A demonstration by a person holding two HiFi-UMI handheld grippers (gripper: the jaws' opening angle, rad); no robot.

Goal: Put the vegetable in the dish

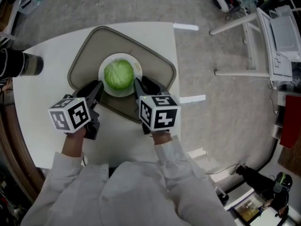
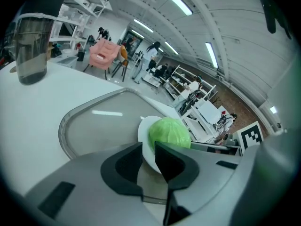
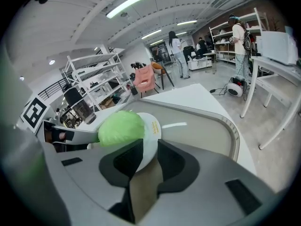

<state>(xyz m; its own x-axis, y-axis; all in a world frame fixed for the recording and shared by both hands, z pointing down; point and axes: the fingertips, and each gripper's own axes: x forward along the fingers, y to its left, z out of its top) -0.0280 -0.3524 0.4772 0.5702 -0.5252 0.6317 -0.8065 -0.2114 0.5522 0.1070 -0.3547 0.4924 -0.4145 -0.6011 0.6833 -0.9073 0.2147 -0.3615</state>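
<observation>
Cabbage (image 1: pixel 118 75), round and pale green, is seen sitting in the white dish (image 1: pixel 127 92), and the dish is placed over the middle of the grey tray (image 1: pixel 94 46). The tray is carried by the white table (image 1: pixel 42 107). Whether the dish rests flat on the tray or is raised off it cannot be told.

Left tongs (image 1: pixel 100 84) are brought in at the side of the dish nearest the tray's left edge. In the left gripper view the dish rim (image 2: pixel 143 135) is caught in the narrow gap of the tongs (image 2: pixel 148 149), so the rim is pinched, with the cabbage (image 2: pixel 170 133) just beyond. Right tongs (image 1: pixel 138 81) are set on the opposite side, toward the tray's right edge. In the right gripper view the rim (image 3: pixel 153 126) is likewise clamped by the tongs (image 3: pixel 149 149), with the cabbage (image 3: pixel 121 126) touching neither jaw.

Marker cubes are seen over the tray's near edge: left (image 1: pixel 70 113), right (image 1: pixel 159 111). Each gripper is held by a hand in a light sleeve, left hand (image 1: pixel 73 138) and right hand (image 1: pixel 162 136).

A dark cup (image 1: pixel 21 64) is stood on the table, off the tray's left side and well apart from it.
</observation>
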